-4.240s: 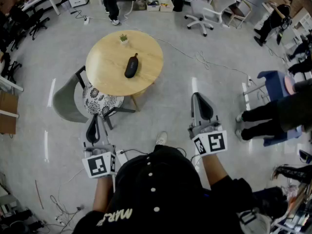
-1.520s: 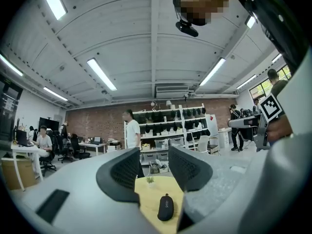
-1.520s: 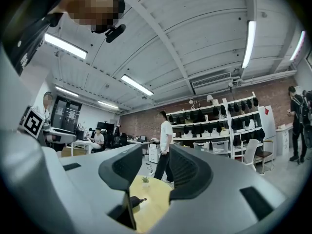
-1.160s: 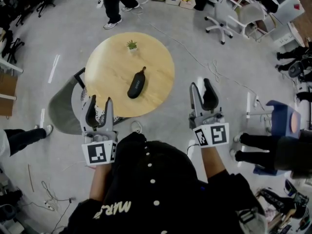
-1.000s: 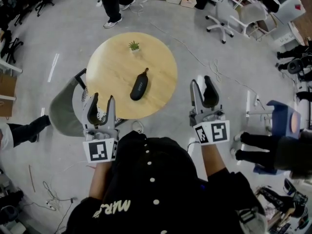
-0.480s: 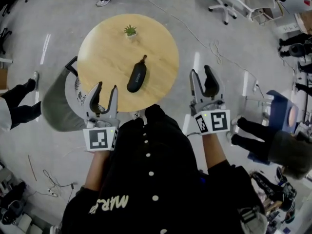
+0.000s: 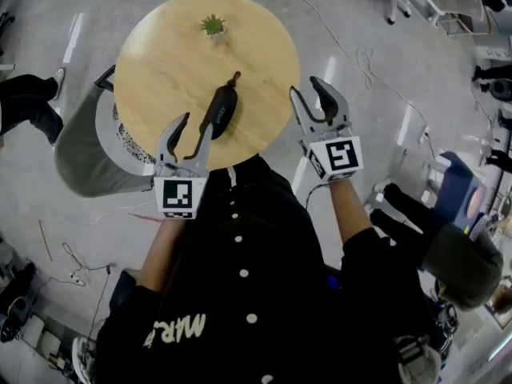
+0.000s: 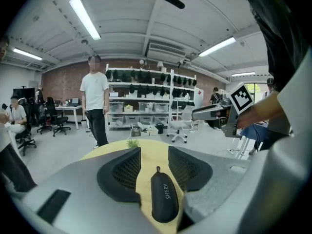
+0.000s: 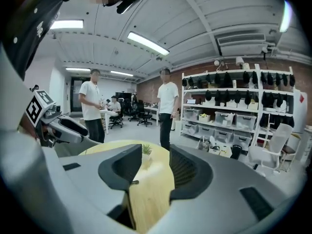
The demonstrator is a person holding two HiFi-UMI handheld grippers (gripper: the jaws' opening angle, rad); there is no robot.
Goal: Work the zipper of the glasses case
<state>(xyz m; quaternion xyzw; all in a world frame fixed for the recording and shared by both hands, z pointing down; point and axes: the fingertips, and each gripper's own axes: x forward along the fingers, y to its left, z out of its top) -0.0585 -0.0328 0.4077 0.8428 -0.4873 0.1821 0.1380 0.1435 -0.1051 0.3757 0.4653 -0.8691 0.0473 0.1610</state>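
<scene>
Hovering at the table's (image 7: 152, 38) near edge, left gripper (image 7: 196, 122) gapes empty, lined up on the black glasses case (image 7: 220, 110) just ahead; right gripper (image 7: 306, 88) gapes empty alongside. Approach stage: next, pin the case, then hunt its far-end pull.

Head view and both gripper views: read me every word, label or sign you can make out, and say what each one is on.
"SHERY": printed lengthwise on the glasses case.
"MAR": start of the lettering on the person's black top; the rest is unreadable.
Marker cubes: black-and-white square patterns only, no words.
Shelf bins: any labels are too small to read.
</scene>
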